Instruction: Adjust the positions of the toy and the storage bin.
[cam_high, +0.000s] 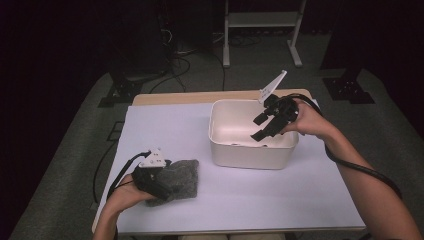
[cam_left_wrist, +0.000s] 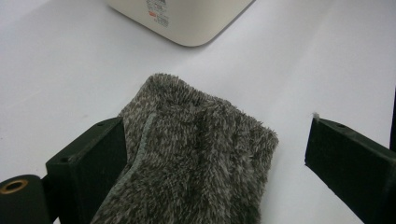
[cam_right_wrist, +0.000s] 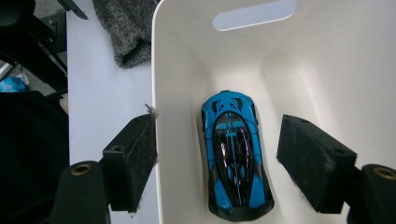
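While the left gripper (cam_high: 159, 181) sits near the worktop's (cam_high: 260, 195) near left corner, its fingers (cam_left_wrist: 91, 163) stand wide open around a grey fuzzy sock (cam_high: 179, 180); one finger touches the sock's edge, the other stands clear, nothing clamped. Sock lies flat on the worktop. Farther back, toward the far right, a white bin (cam_high: 250, 152) stands. The right gripper (cam_high: 264, 125) hangs over the bin, fingers (cam_right_wrist: 133, 161) wide apart, holding nothing. A blue toy car (cam_right_wrist: 236, 156) lies on the bin floor below them.
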